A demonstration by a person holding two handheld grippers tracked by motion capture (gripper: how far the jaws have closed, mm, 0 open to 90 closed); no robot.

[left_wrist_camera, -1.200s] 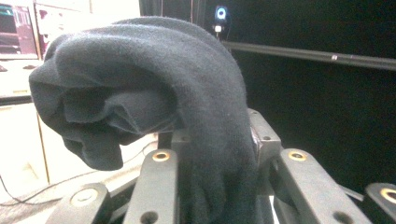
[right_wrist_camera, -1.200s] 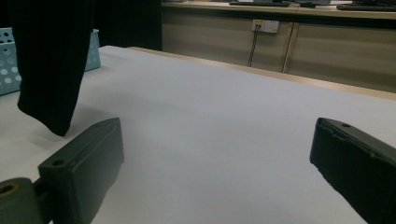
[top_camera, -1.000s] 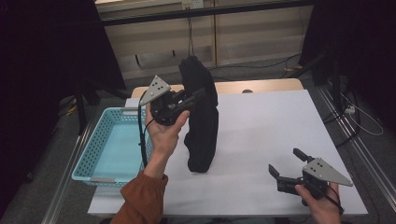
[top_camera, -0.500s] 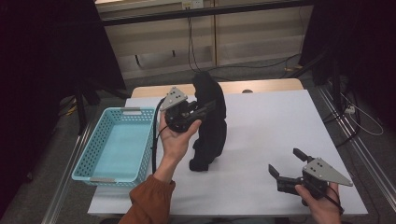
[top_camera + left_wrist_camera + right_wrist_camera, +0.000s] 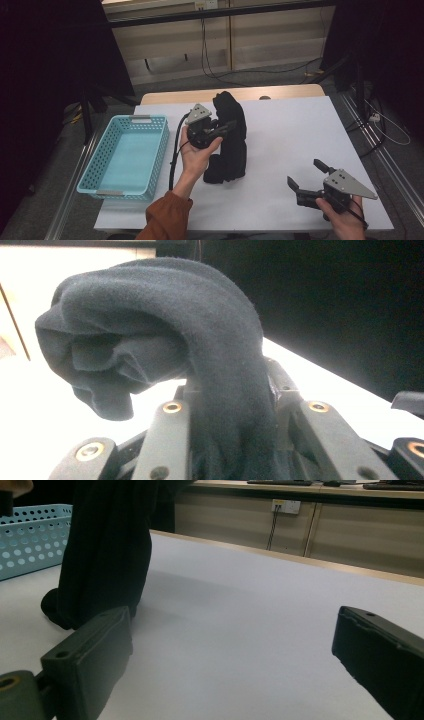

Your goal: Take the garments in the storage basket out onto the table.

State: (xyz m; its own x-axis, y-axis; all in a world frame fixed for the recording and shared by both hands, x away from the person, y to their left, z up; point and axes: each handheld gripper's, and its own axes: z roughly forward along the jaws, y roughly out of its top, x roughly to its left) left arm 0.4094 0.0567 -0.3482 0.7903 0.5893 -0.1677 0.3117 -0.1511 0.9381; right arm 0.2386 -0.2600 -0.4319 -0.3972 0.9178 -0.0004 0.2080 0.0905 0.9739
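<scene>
A black fleece garment (image 5: 231, 137) hangs from my left gripper (image 5: 229, 126), which is shut on a fold of it above the middle of the white table (image 5: 295, 135). Its lower end rests bunched on the tabletop. In the left gripper view the dark cloth (image 5: 200, 340) drapes over and between the jaws. My right gripper (image 5: 306, 175) stands open low over the table's front right, with nothing between its fingers. From the right gripper view the garment (image 5: 107, 545) hangs at the left, well beyond the jaws.
A light blue perforated basket (image 5: 125, 155) sits at the table's left edge, with its wall (image 5: 27, 537) also visible behind the garment. A wooden strip borders the table's far side. Cabinets and cables stand beyond it.
My left gripper has come down and to the right with the garment, so the cloth's lower end now piles on the table. The right gripper has stayed put.
</scene>
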